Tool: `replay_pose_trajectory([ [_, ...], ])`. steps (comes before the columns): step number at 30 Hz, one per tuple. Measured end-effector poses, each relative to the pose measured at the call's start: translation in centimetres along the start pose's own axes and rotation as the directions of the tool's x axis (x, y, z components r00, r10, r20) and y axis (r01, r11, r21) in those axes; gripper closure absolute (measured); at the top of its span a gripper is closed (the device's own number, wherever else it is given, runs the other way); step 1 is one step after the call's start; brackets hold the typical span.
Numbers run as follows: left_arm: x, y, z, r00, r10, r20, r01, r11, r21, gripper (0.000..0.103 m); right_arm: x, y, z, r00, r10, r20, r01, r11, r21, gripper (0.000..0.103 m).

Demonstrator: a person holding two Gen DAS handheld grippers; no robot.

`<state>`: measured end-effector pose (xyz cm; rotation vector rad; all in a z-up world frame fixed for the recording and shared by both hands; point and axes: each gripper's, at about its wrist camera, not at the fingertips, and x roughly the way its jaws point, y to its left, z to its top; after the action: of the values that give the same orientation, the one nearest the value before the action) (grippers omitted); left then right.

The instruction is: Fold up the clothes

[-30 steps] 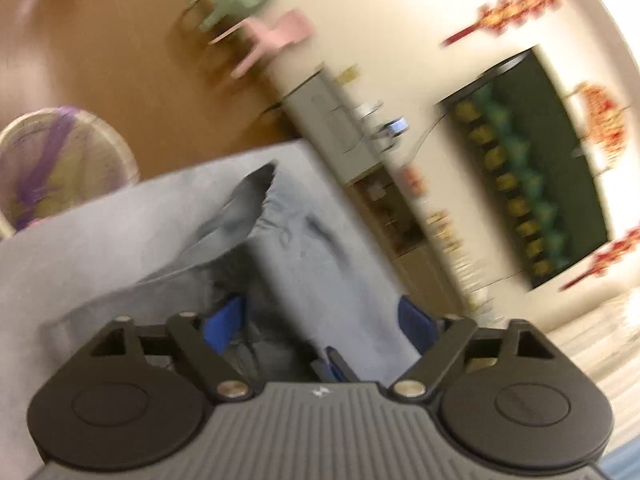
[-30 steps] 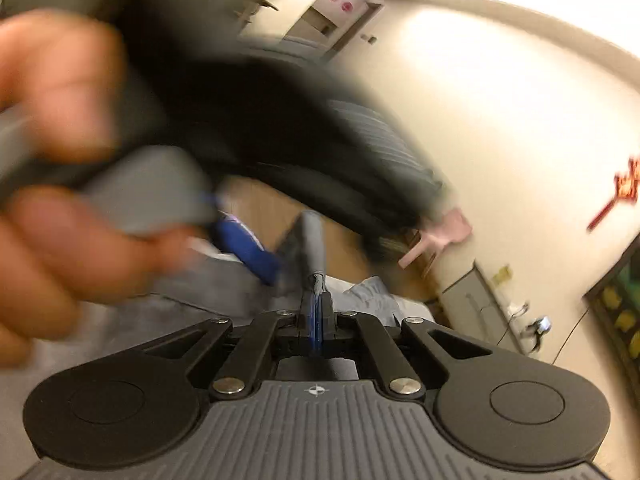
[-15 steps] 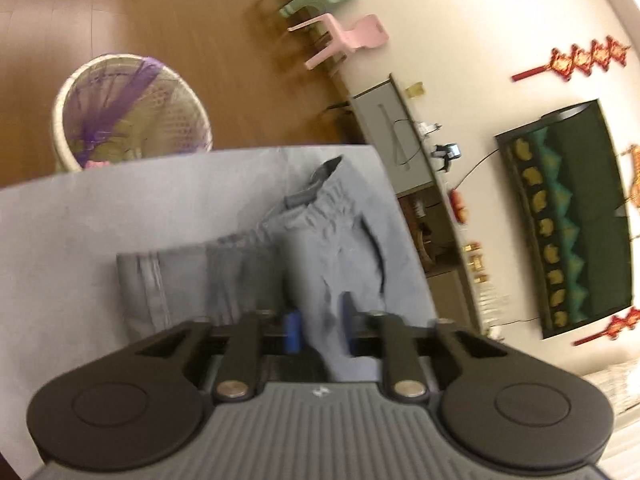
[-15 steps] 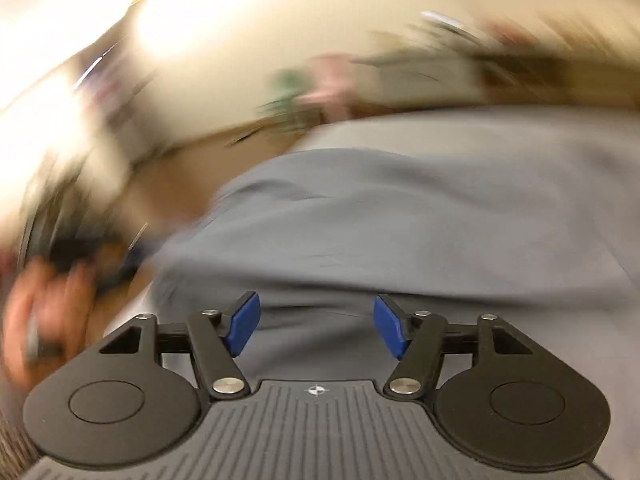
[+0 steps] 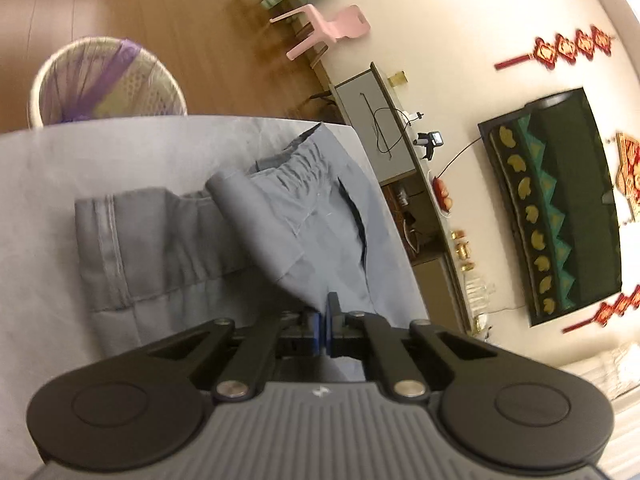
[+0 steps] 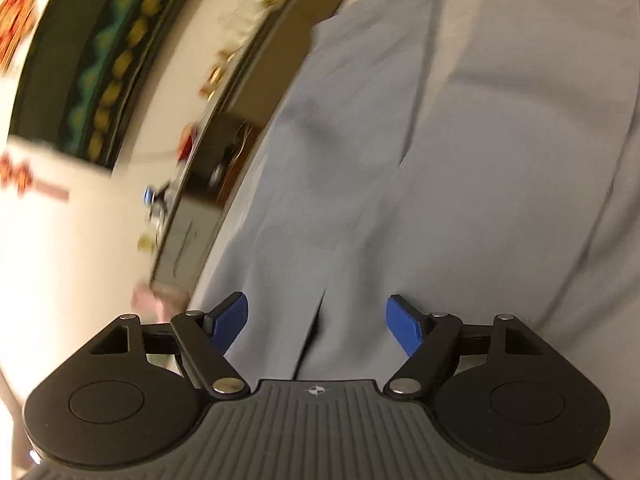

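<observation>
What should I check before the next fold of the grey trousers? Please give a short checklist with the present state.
1. Left gripper grips the fabric: ok, jaws shut on a fold of the grey trousers.
2. Right gripper ready to grasp: ok, jaws wide open, having just been opening, nothing pinched.
3. Trousers lie on the table: ok, though one side reaches its edge.
4. Trousers flat: not ok, the waist is bunched.
5. Right gripper's exact aim point: cannot tell, the view is blurred.
</observation>
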<state>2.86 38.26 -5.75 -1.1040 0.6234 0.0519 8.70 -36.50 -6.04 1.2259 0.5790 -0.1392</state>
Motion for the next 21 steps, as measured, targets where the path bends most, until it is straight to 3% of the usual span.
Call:
replay_pose_trajectory([
  [3, 0.6, -0.7, -0.3, 1.000, 0.009, -0.004, -0.008, 0.999, 0.046, 0.100, 1.0, -0.5, 1.3, 1.000, 0.022, -0.001, -0.022, 0.998, 0.051, 0.024],
  [5, 1.1, -1.5, -0.5, 1.000, 0.008, -0.013, -0.007, 0.996, 0.090, 0.091, 2.7, 0.6, 1.0, 0.999, 0.010, -0.032, -0.008, 0.999, 0.034, 0.024],
  [7, 1.7, -2.3, -1.0, 1.000, 0.015, -0.027, -0.011, 0.991, 0.131, 0.068, 2.6, 1.3, -1.2, 0.993, 0.041, -0.115, -0.040, 0.999, 0.011, 0.022],
  [8, 1.9, -2.7, -1.3, 0.999, 0.024, -0.026, -0.020, 0.988, 0.153, 0.068, 2.5, 1.7, -2.3, 0.986, 0.057, -0.158, -0.058, 0.998, 0.000, 0.022],
  [9, 2.1, -3.1, -1.5, 0.999, 0.045, -0.016, -0.041, 0.983, 0.182, 0.073, 2.4, 2.0, -3.5, 0.977, 0.073, -0.201, -0.077, 0.997, -0.009, 0.022],
  [10, 2.3, -3.5, -1.7, 0.998, 0.068, -0.002, -0.066, 0.976, 0.206, 0.093, 2.3, 2.4, -4.6, 0.966, 0.088, -0.244, -0.096, 0.995, -0.018, 0.022],
  [11, 2.4, -3.7, -1.8, 0.996, 0.091, 0.013, -0.091, 0.972, 0.216, 0.102, 2.7, 2.6, -5.6, 0.957, 0.086, -0.278, -0.100, 0.994, -0.034, 0.021],
  [12, 2.6, -3.5, -1.6, 0.995, 0.102, 0.018, -0.104, 0.973, 0.205, 0.101, 3.2, 2.7, -6.5, 0.947, 0.081, -0.310, -0.102, 0.993, -0.052, 0.024],
  [14, 2.7, -2.6, -1.1, 0.992, 0.122, 0.015, -0.123, 0.979, 0.160, 0.101, 4.3, 4.0, -6.3, 0.952, 0.079, -0.297, -0.110, 0.990, -0.089, 0.023],
  [16, 3.1, -1.3, -0.8, 0.987, 0.158, -0.014, -0.155, 0.981, 0.120, 0.101, 5.5, 4.7, -5.2, 0.955, 0.109, -0.277, -0.131, 0.989, -0.065, 0.033],
  [19, 3.6, -0.3, -0.6, 0.979, 0.197, -0.044, -0.192, 0.977, 0.098, 0.101, 6.7, 5.1, -1.7, 0.985, 0.081, -0.152, -0.087, 0.996, -0.034, 0.036],
  [21, 3.8, -0.2, -0.4, 0.976, 0.211, -0.047, -0.206, 0.974, 0.095, 0.101, 7.4, 4.9, 0.8, 0.994, 0.046, -0.101, -0.047, 0.999, -0.009, 0.043],
])
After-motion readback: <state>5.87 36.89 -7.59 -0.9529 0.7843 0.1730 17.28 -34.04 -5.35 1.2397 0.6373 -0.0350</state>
